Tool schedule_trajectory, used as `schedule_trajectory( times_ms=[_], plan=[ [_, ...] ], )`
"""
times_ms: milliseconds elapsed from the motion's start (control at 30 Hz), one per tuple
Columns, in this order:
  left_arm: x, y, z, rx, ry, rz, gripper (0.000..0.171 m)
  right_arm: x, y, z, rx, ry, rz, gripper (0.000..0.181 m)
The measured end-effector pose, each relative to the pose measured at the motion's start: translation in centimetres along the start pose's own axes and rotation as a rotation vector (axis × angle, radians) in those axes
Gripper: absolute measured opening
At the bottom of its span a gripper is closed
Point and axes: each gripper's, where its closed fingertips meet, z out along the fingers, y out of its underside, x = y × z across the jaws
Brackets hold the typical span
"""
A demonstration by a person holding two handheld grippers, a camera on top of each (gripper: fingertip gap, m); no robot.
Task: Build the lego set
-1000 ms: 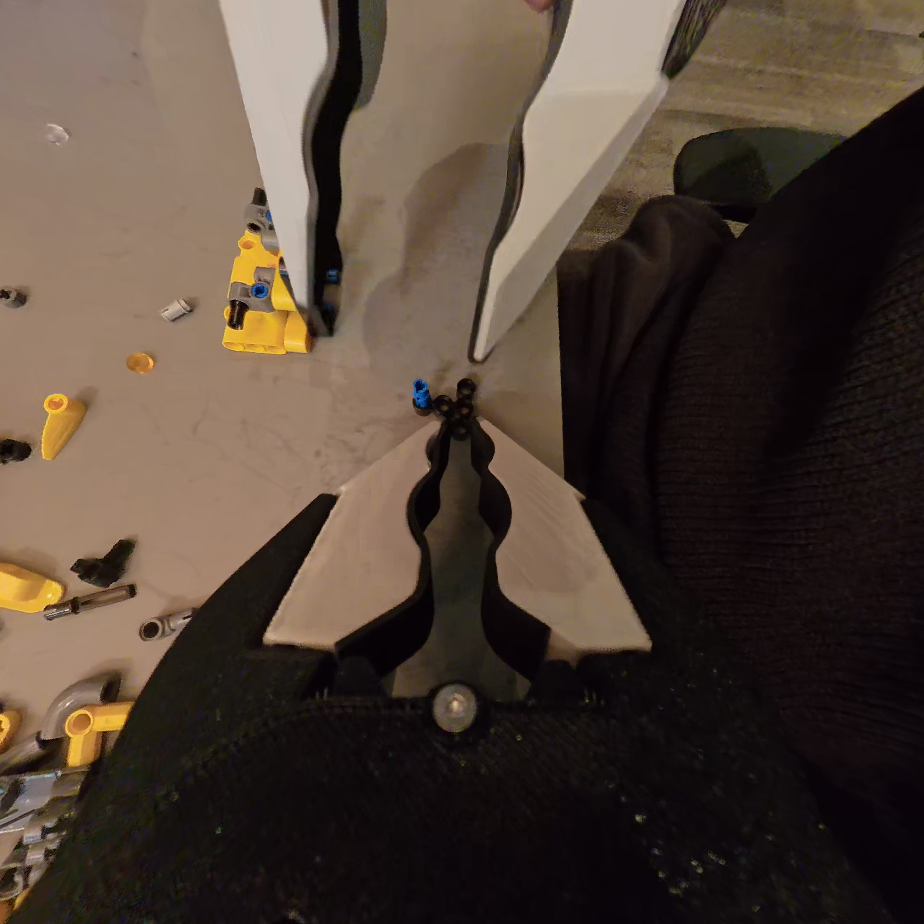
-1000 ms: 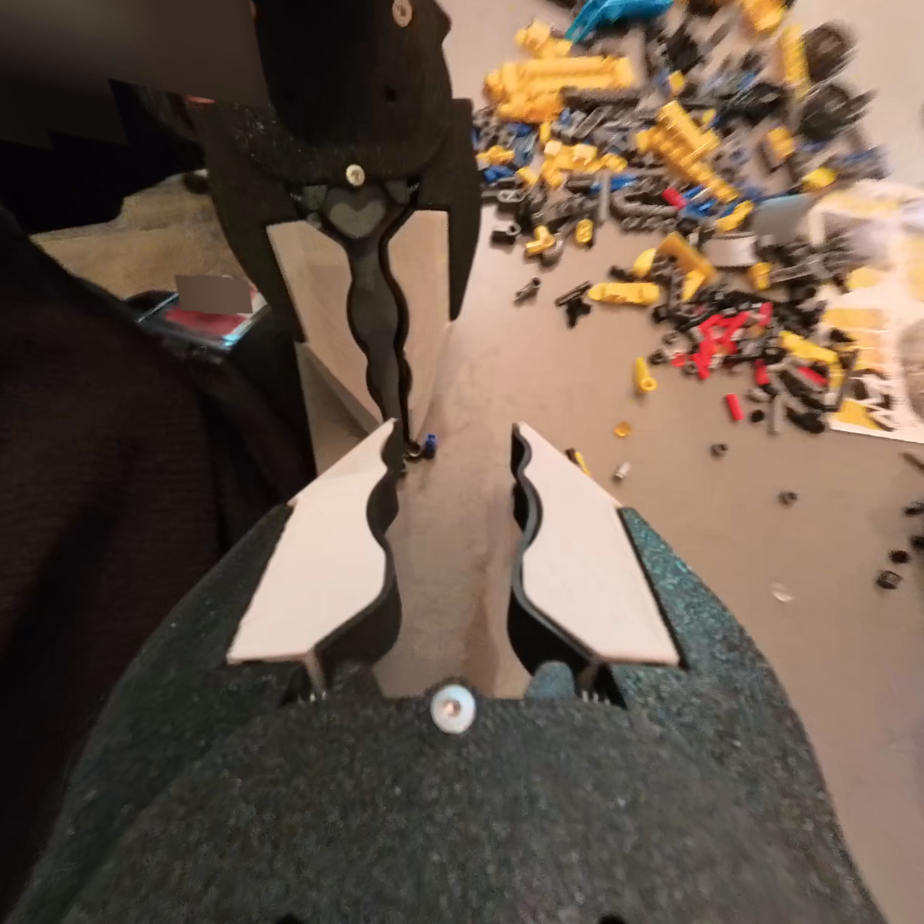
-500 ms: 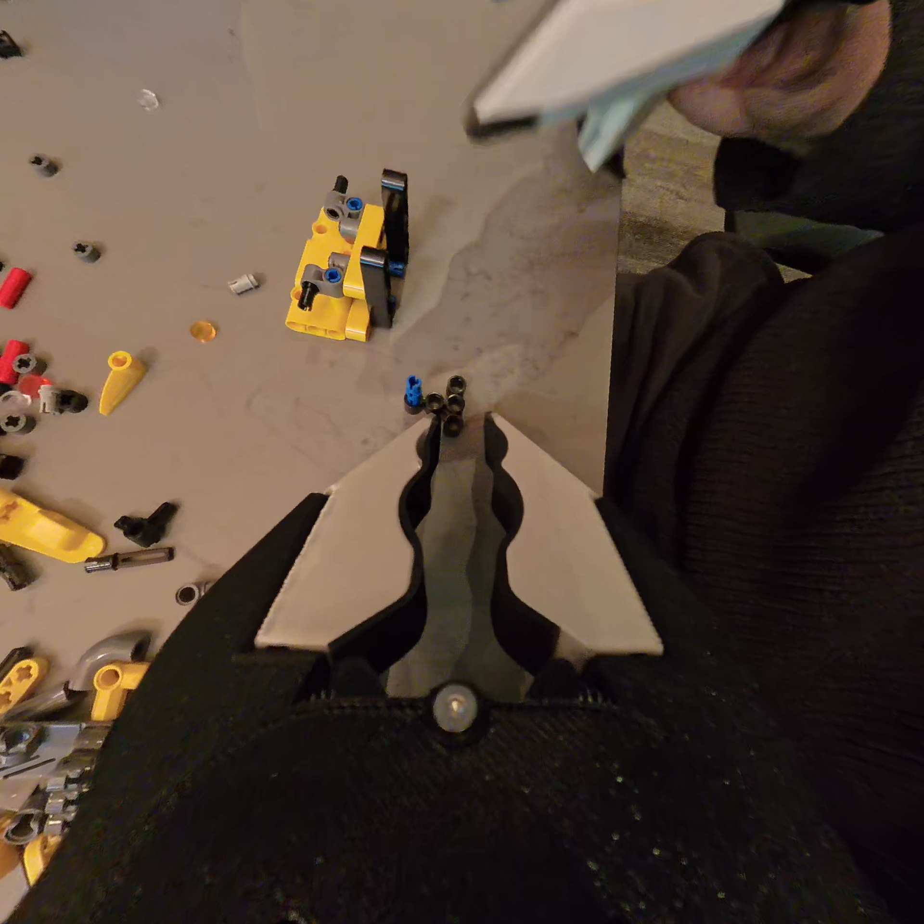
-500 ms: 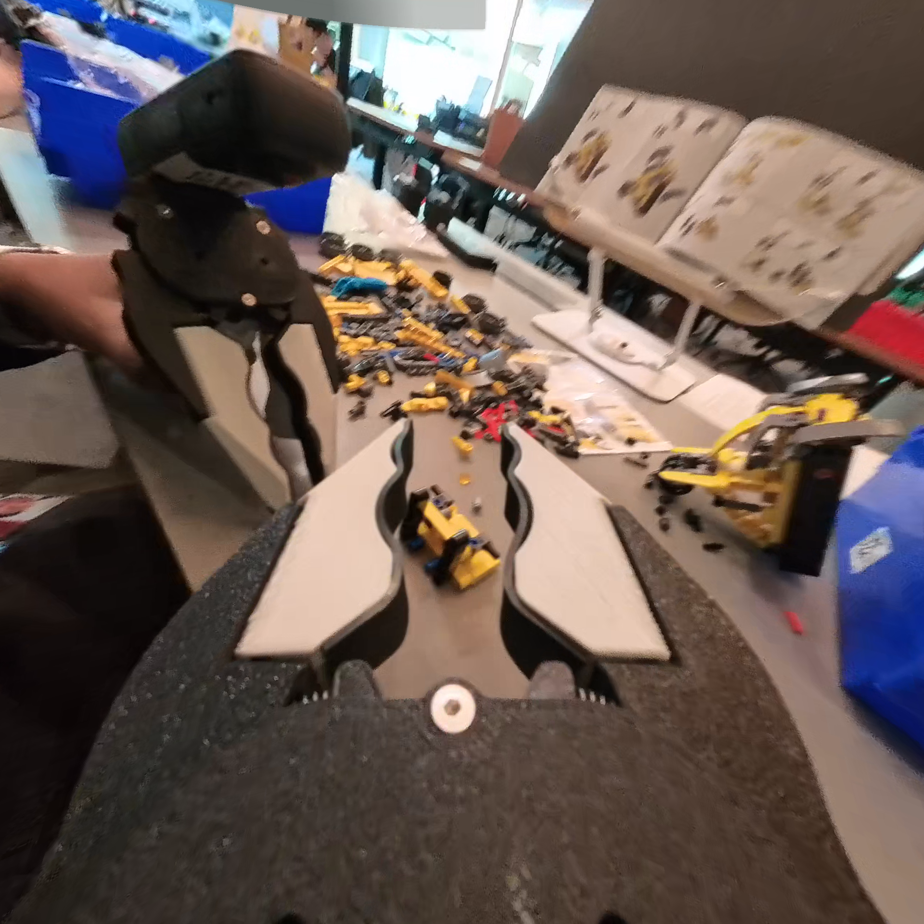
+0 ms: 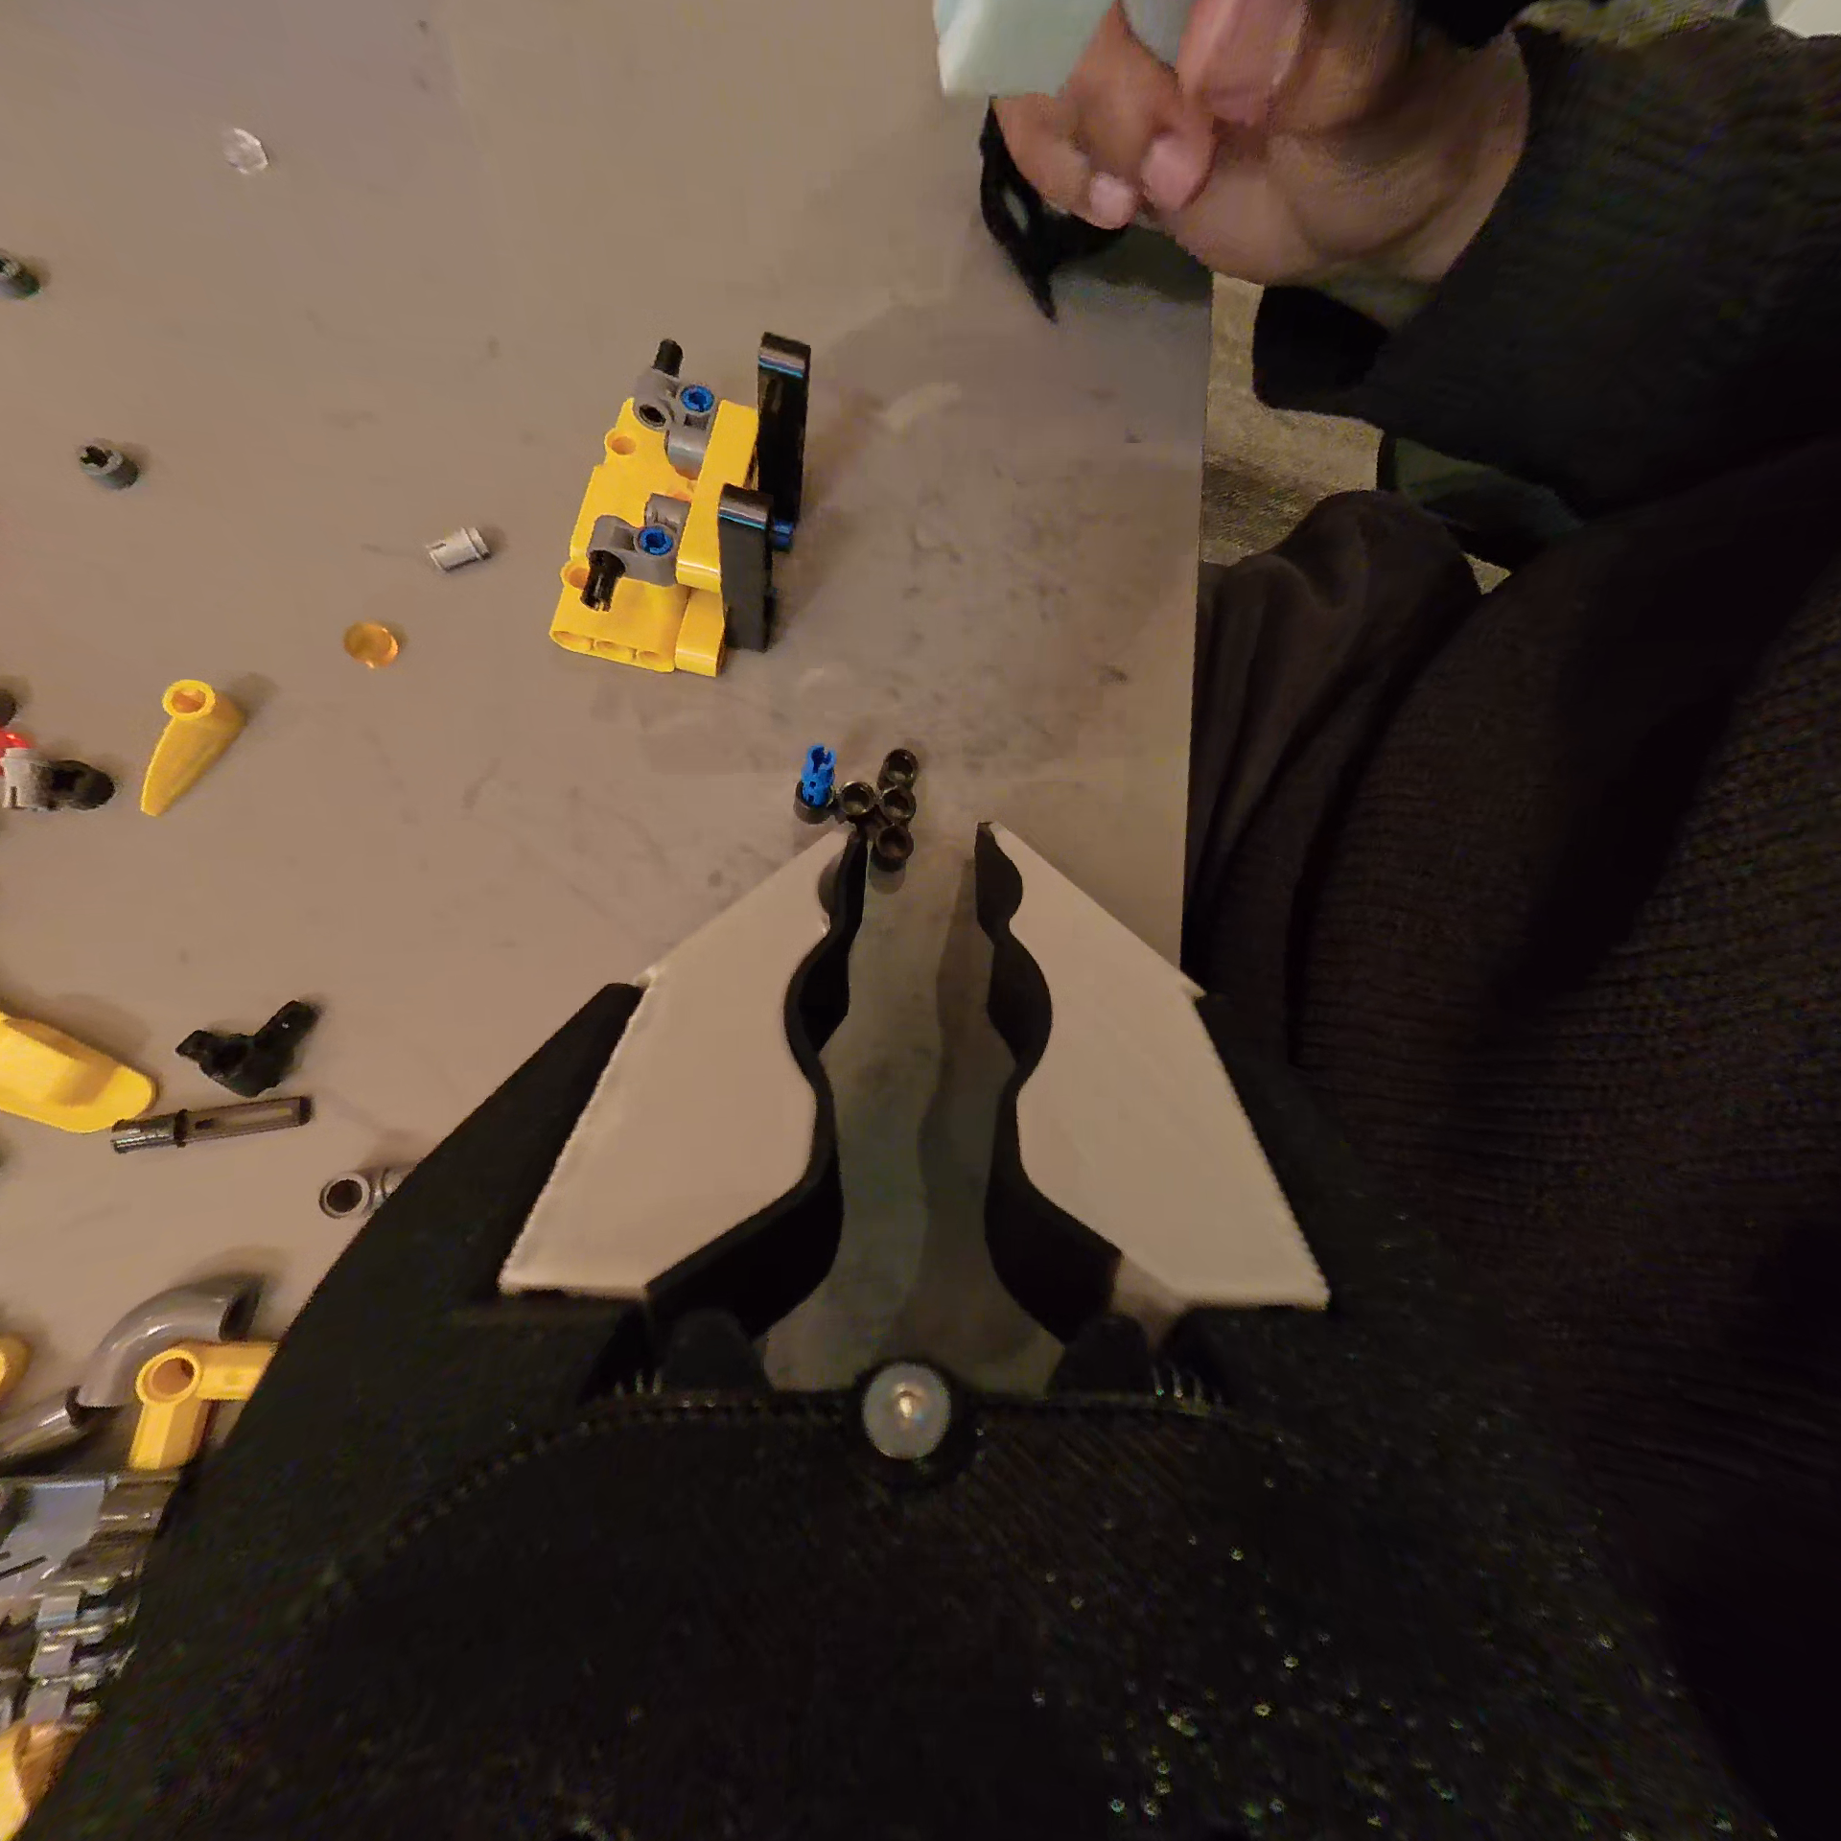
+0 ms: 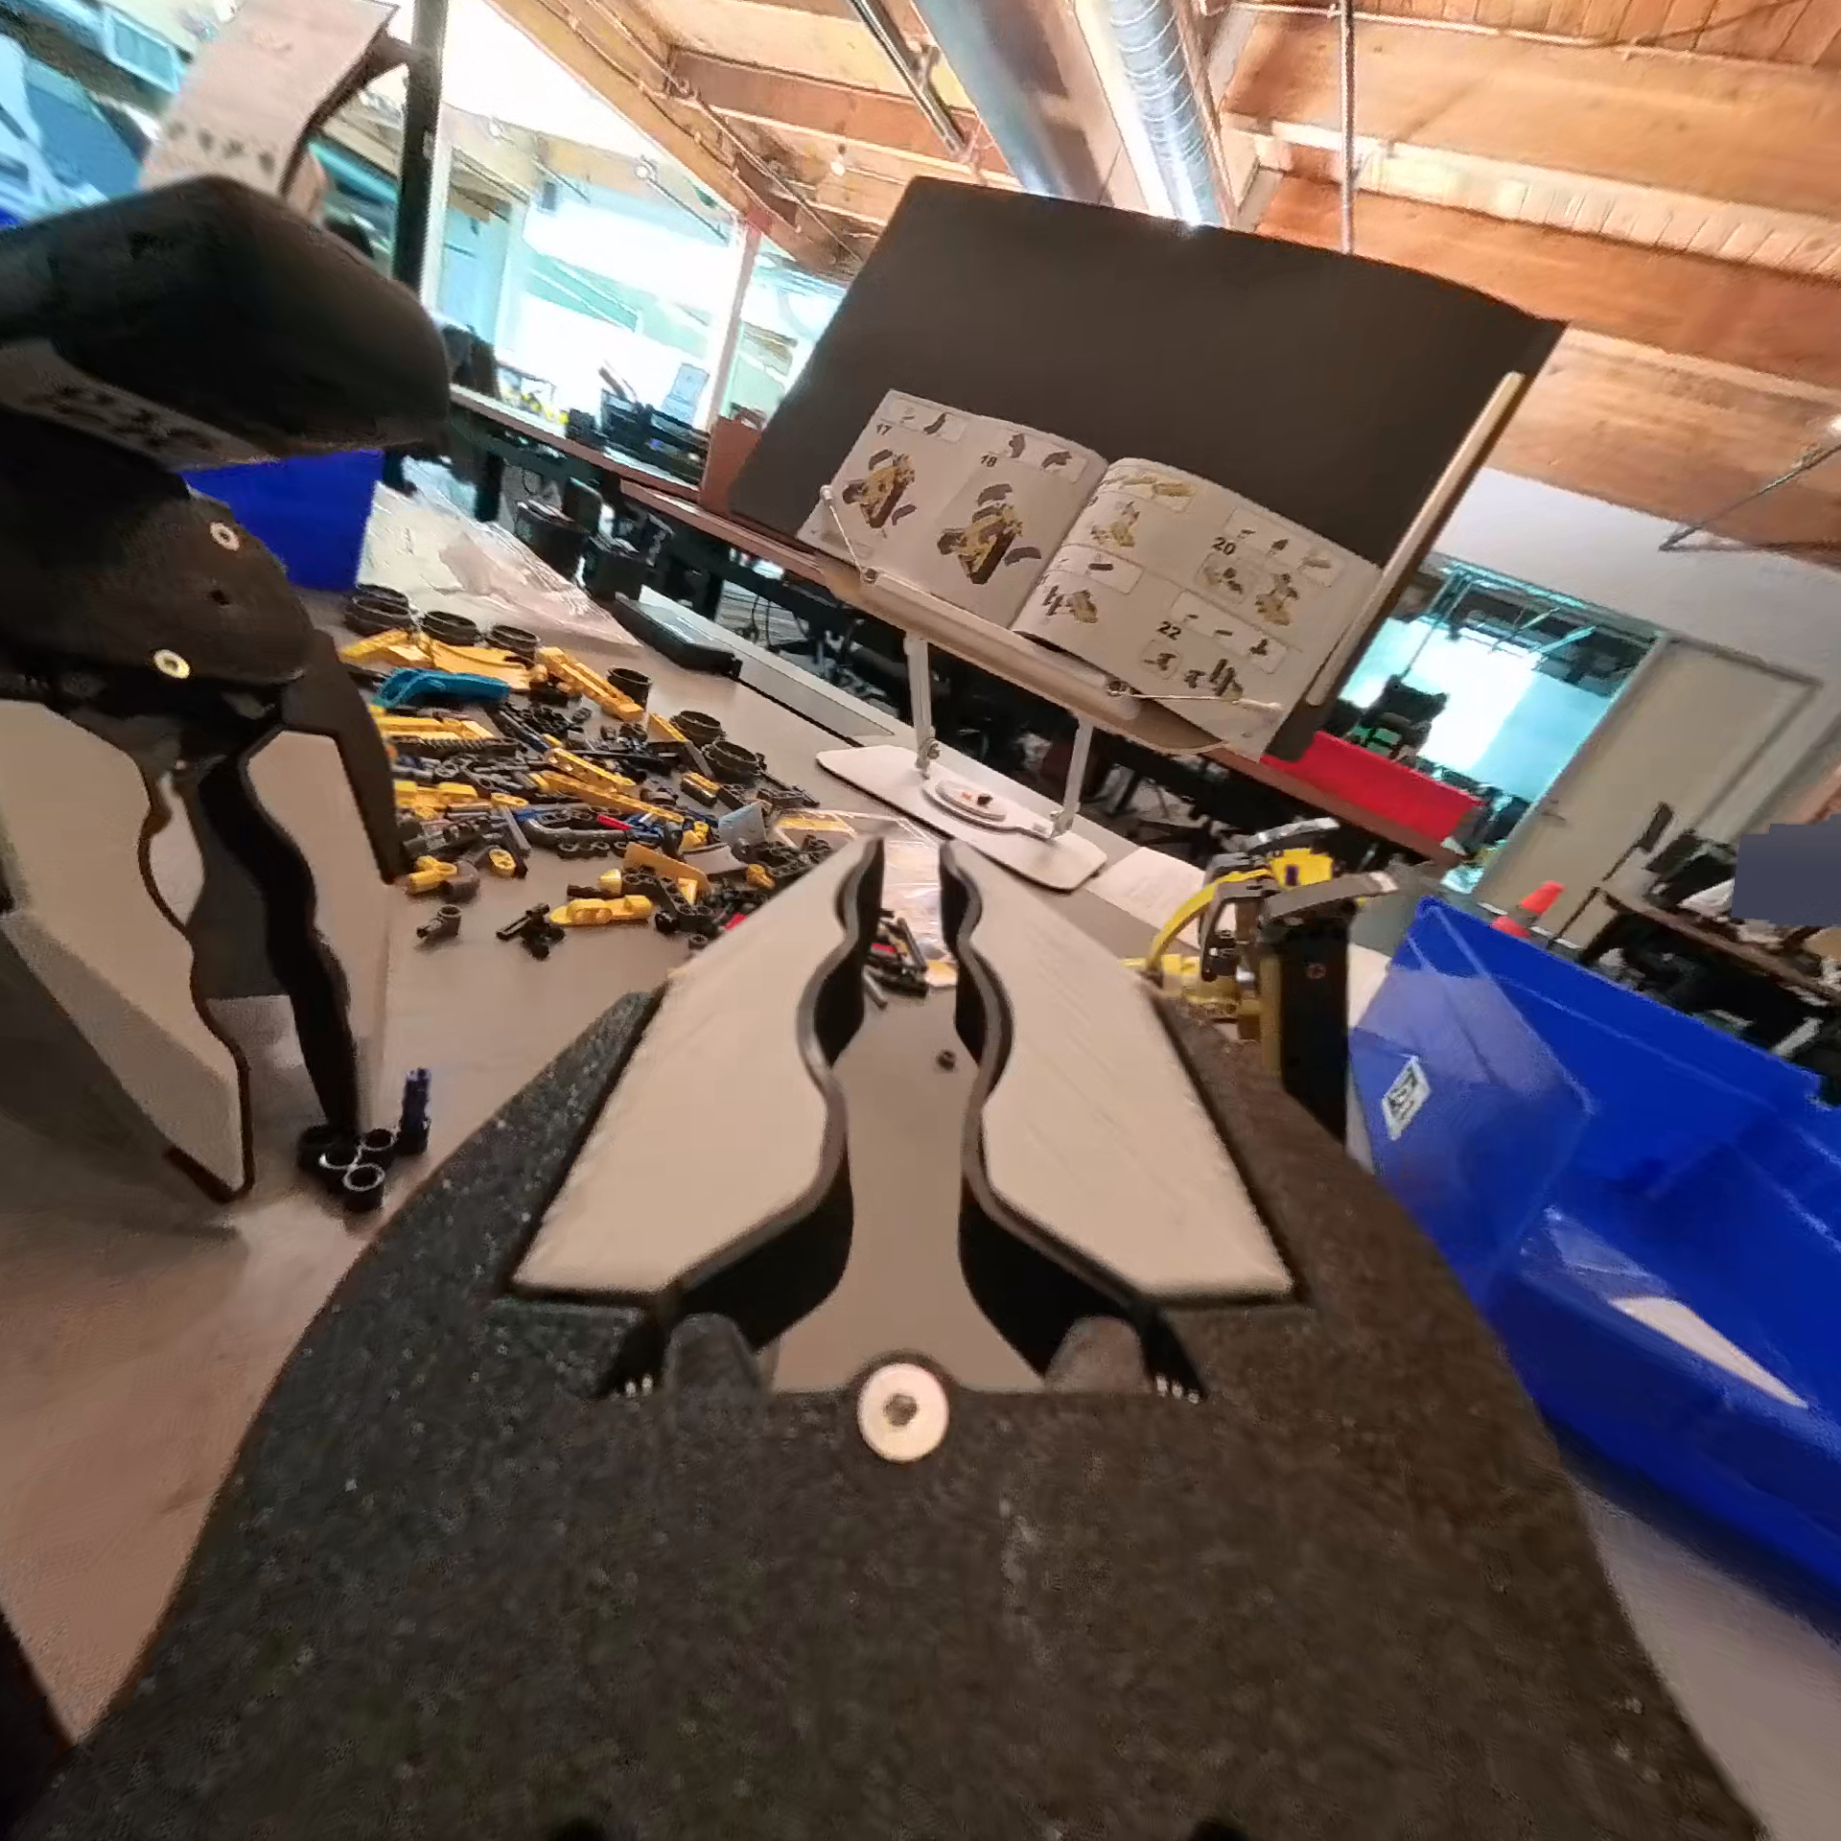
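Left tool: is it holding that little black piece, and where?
No. The left tool is open; its fingertip touches the black connector piece lying on the table.

— What do we see at our left tool (image 5: pixel 917 842)?
— Its fingers stand apart, holding nothing, tips just beside a small black connector (image 5: pixel 887 809) with a blue pin (image 5: pixel 817 772) on the bench (image 5: pixel 299 349).
— And beyond?
— A yellow and black block assembly (image 5: pixel 687 518), well apart.

I see a yellow-and-black brick assembly (image 5: pixel 687 518) on the grey table (image 5: pixel 398 299), a small black-and-blue connector piece (image 5: pixel 867 797) at its five o'clock.
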Motion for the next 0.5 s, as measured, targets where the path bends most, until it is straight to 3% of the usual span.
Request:
schedule_trajectory(
  times_ms=[200, 367, 500],
  plan=[
    [-0.1, 0.0, 0.0, 0.000, -0.002, -0.007, 0.020, 1.5, 0.3, 0.8, 0.020, -0.020, 0.113, 0.003],
    [-0.1, 0.0, 0.0, 0.000, 0.010, -0.018, 0.020, 2.1, 1.2, 1.8, -0.032, -0.025, 0.160, 0.008],
    [0.0, 0.0, 0.0, 0.001, 0.022, -0.024, 0.021, 3.0, 1.0, 1.6, 0.005, -0.005, 0.215, 0.009]
  ],
)
